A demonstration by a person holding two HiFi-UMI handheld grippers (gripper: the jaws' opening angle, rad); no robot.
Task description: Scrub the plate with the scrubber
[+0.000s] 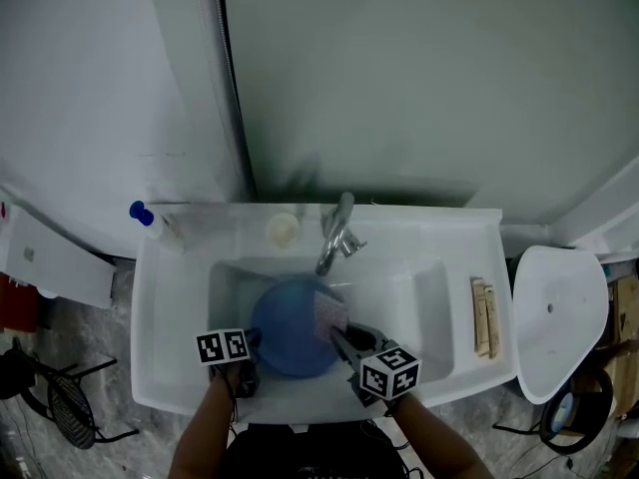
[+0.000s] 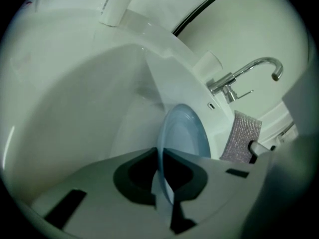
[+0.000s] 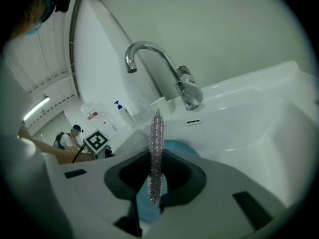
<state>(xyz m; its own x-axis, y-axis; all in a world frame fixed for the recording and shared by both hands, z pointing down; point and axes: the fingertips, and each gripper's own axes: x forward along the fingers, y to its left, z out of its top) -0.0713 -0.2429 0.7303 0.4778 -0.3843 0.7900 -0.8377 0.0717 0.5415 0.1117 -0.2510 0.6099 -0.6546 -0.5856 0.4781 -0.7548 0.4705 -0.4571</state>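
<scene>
A round blue plate (image 1: 290, 339) is held up on edge inside the white sink basin (image 1: 414, 312). My left gripper (image 1: 250, 345) is shut on the plate's left rim; in the left gripper view the thin rim (image 2: 160, 148) runs straight between the jaws of the left gripper (image 2: 160, 169). My right gripper (image 1: 339, 337) is shut on a silvery mesh scrubber (image 1: 330, 314), which rests against the plate's right side. Seen edge-on in the right gripper view, the scrubber (image 3: 156, 143) stands up from the right gripper (image 3: 155, 179), with the plate (image 3: 180, 148) just behind it.
A chrome faucet (image 1: 337, 233) arches over the basin's back edge. On the sink ledge are a blue-capped bottle (image 1: 150, 216), a small round cup (image 1: 284, 230) and, at the right, wooden brushes (image 1: 484, 315). A white oval fixture (image 1: 559, 317) stands right of the sink.
</scene>
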